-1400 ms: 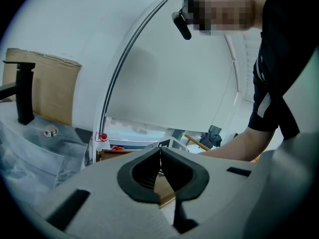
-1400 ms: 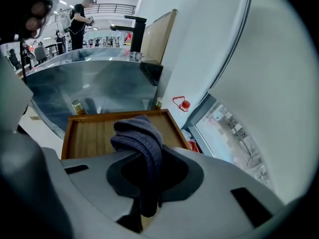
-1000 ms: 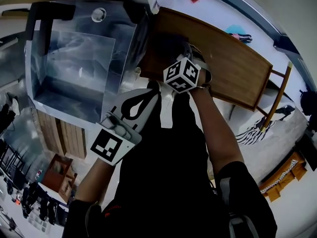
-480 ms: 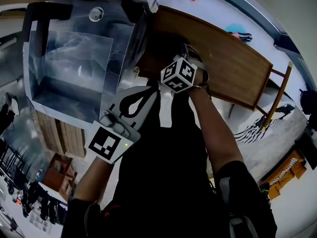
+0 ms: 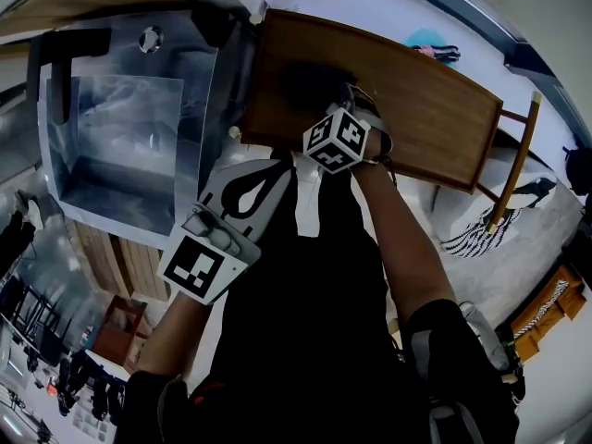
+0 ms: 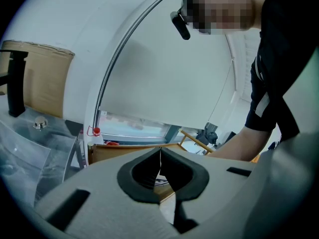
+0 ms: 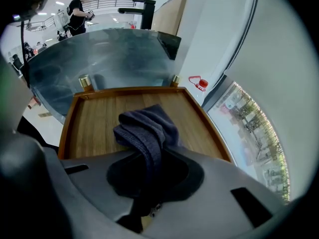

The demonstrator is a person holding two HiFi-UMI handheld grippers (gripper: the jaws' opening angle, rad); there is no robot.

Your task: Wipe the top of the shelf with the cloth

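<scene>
A dark blue-grey cloth [image 7: 147, 128] lies bunched on the wooden shelf top [image 7: 94, 121], with my right gripper [image 7: 149, 168] shut on its near end. In the head view the cloth [image 5: 310, 83] is a dark patch on the left half of the shelf top [image 5: 425, 109], just beyond the right gripper [image 5: 335, 114] and its marker cube. My left gripper [image 5: 268, 166] hangs in front of the shelf's near edge, off the wood. In the left gripper view its jaws [image 6: 160, 158] are shut with nothing between them.
A steel sink [image 5: 120, 128] with a black tap [image 5: 51, 72] adjoins the shelf's left side. A small red-capped object [image 7: 199, 82] sits past the far corner. A wooden frame [image 5: 513, 165] stands to the right of the shelf. A person [image 7: 79, 9] stands far behind.
The head view has swung, so sink and shelf now sit further left in frame. The right gripper stays shut on the cloth at much the same spot. The left gripper barely moves.
</scene>
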